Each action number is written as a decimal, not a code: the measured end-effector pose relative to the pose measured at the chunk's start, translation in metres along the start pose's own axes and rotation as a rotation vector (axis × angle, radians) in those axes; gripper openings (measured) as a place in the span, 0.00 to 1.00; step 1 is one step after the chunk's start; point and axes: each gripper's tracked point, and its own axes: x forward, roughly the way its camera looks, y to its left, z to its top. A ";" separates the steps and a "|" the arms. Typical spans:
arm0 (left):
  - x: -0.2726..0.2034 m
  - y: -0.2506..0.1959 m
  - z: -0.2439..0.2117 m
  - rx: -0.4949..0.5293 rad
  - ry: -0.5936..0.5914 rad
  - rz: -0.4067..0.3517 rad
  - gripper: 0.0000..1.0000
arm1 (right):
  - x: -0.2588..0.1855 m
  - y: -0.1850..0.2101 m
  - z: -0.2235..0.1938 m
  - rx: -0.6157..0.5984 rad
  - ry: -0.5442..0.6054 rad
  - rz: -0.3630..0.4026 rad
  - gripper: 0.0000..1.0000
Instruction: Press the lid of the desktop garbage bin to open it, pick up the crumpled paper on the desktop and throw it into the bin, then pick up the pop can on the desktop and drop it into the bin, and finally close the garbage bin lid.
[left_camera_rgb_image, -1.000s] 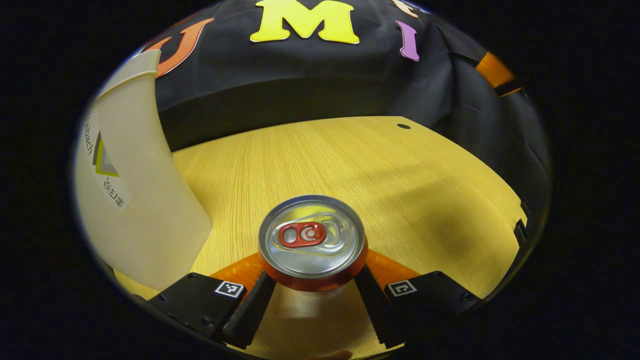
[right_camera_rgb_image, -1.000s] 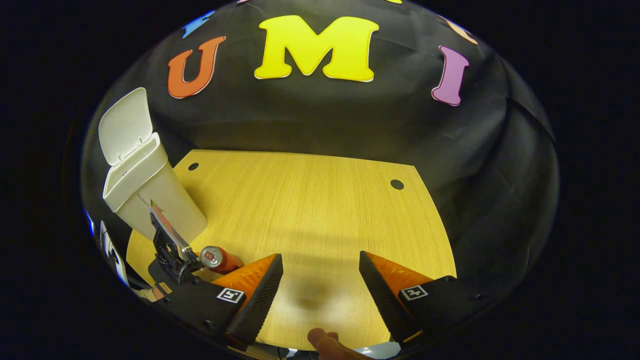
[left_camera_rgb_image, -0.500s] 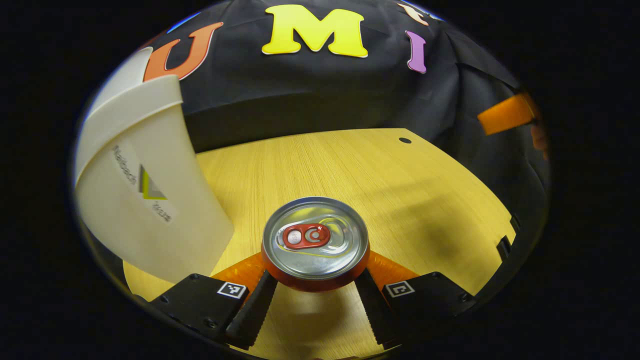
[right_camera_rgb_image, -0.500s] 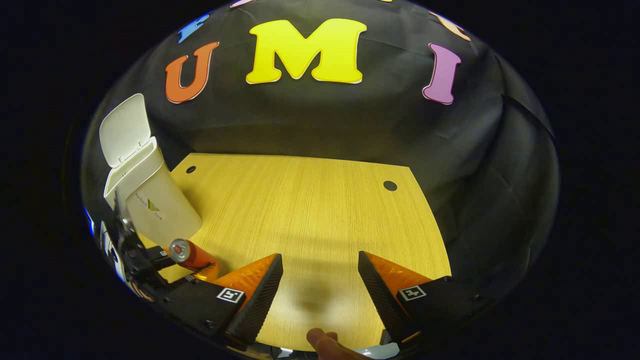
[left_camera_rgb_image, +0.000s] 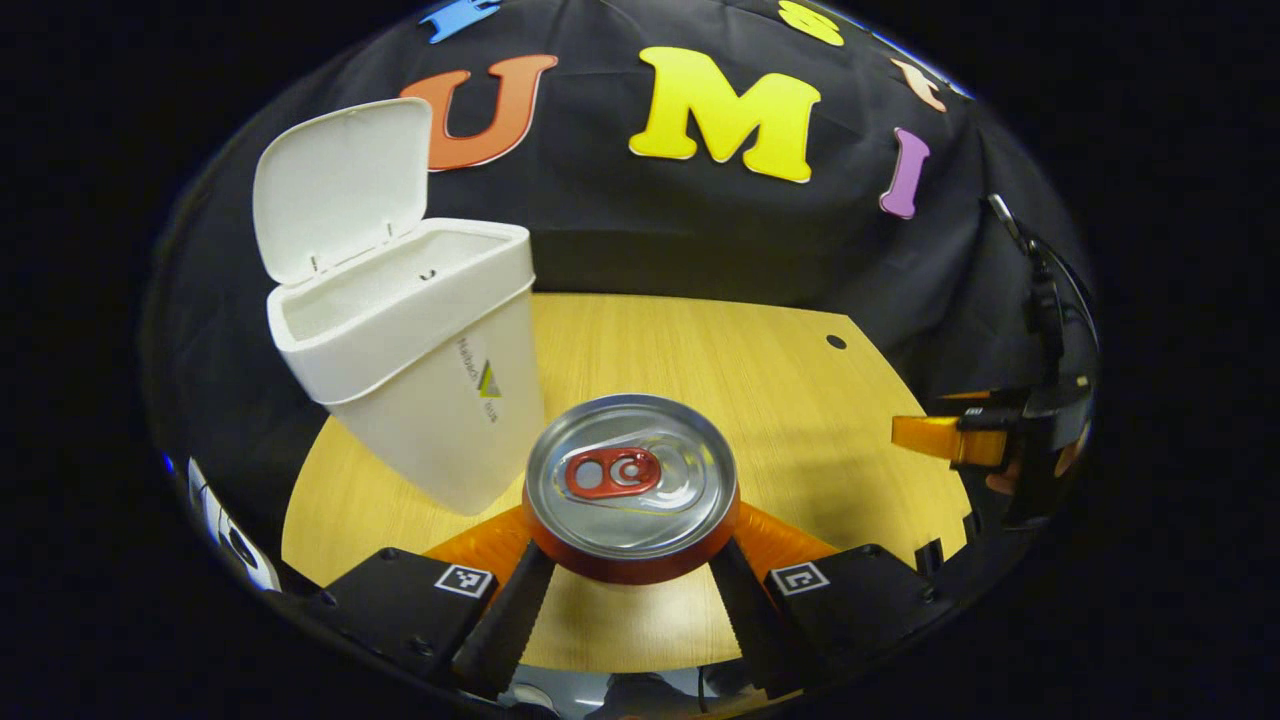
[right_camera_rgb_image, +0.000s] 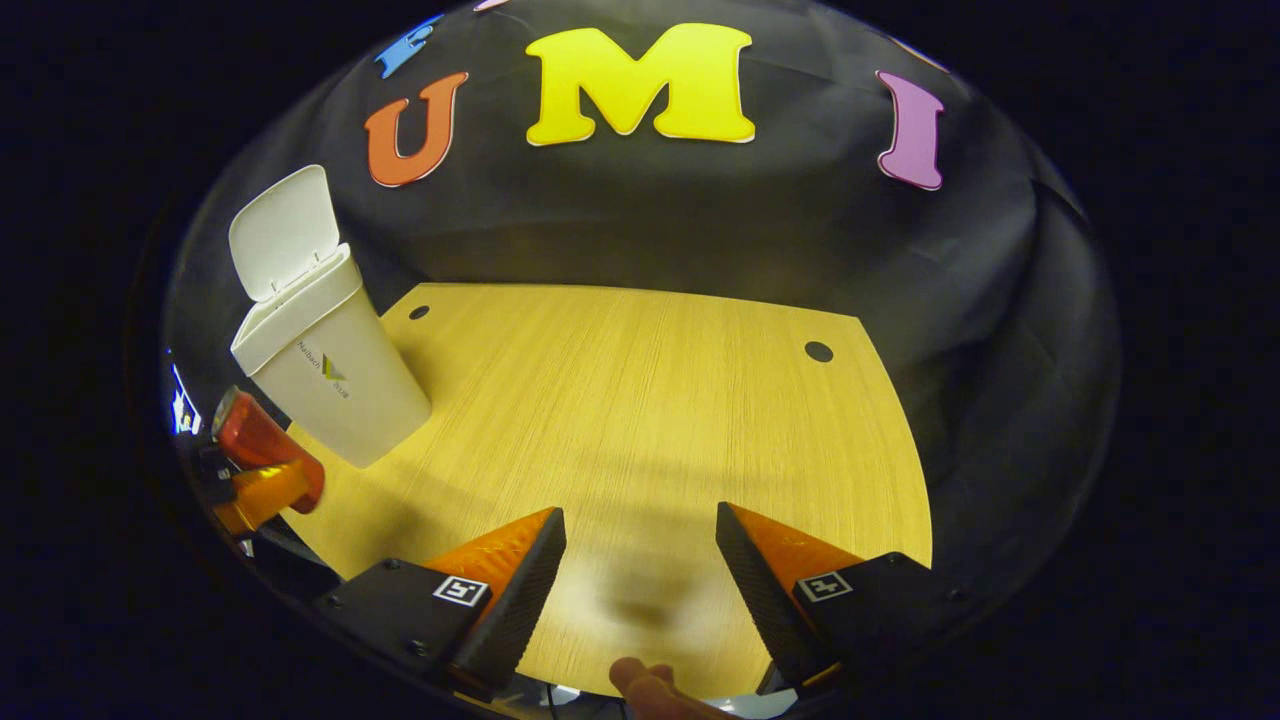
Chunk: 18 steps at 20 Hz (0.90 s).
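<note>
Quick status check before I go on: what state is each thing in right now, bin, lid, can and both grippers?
garbage bin: upright on the table, mouth open.
lid: flipped up at the back, open.
pop can: held off the table, top toward the camera, tab unopened.
left gripper: shut on the pop can.
right gripper: open, holding nothing, above the table.
crumpled paper: not on the visible table; the bin's inside is hidden.
</note>
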 end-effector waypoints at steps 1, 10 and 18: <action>-0.009 0.004 0.010 -0.007 -0.008 0.021 0.85 | 0.001 0.002 -0.002 0.010 0.006 0.020 0.94; -0.083 0.049 0.116 -0.077 -0.109 0.234 0.84 | -0.005 0.005 -0.012 0.015 0.023 0.077 0.95; -0.024 0.128 0.176 -0.164 -0.148 0.313 0.85 | -0.013 -0.011 -0.026 0.100 0.003 0.010 0.97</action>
